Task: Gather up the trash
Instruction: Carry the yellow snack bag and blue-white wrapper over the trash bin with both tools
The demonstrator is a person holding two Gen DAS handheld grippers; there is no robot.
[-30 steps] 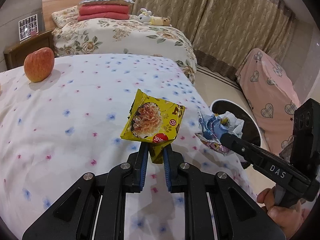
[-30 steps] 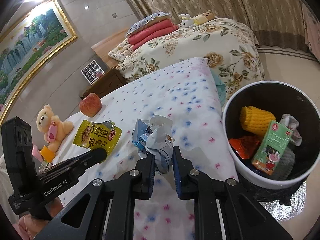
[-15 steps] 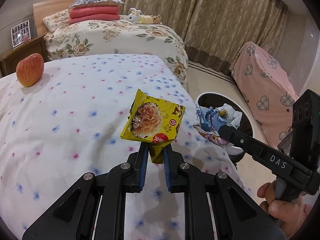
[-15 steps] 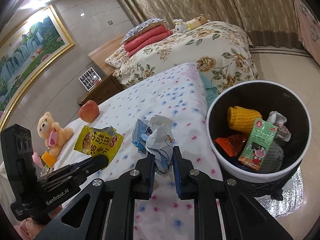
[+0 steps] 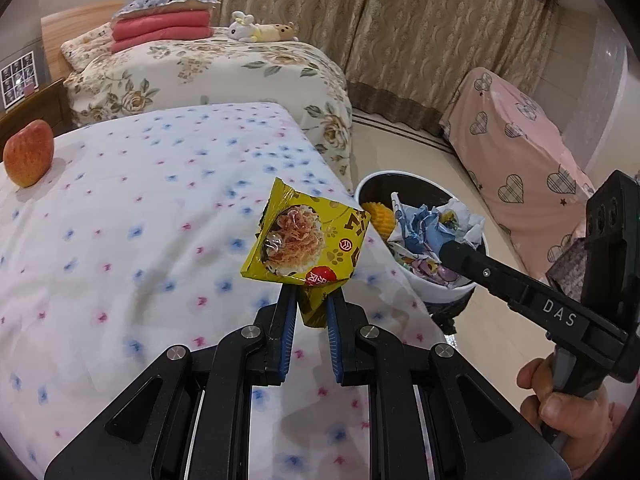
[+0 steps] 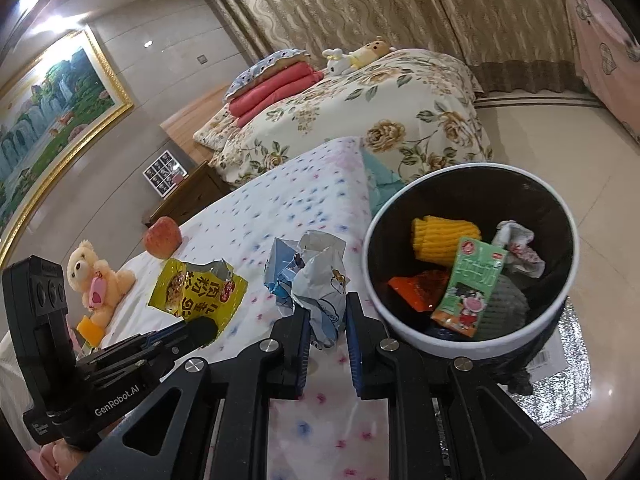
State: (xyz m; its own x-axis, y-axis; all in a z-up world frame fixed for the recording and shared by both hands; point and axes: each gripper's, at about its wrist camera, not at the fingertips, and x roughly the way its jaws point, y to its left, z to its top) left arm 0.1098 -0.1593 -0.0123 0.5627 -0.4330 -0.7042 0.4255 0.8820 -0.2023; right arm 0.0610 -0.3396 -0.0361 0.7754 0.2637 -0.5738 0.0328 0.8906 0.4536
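Observation:
My left gripper [image 5: 311, 303] is shut on a yellow snack packet [image 5: 306, 246] and holds it above the right edge of the bed with the white flowered sheet [image 5: 152, 216]. My right gripper [image 6: 327, 312] is shut on a crumpled blue-and-white wrapper [image 6: 316, 276], which in the left wrist view [image 5: 428, 228] hangs over the bin. The round bin [image 6: 404, 336] with a white rim stands on the floor beside the bed. It holds a yellow sponge-like piece, a green drink carton [image 6: 472, 284], an orange wrapper and other trash. The yellow packet also shows in the right wrist view [image 6: 196, 292].
A red apple [image 5: 28, 152] lies on the sheet at the far left, with a small teddy bear [image 6: 98, 280] near it. A second bed with a floral cover [image 5: 224, 68] stands behind. A pink heart-patterned cover [image 5: 520, 160] drapes furniture at the right. Tiled floor surrounds the bin.
Both grippers have moved right toward the bin with their loads. The bin is larger and closer in both views, and the crumpled wrapper now hangs over its rim.

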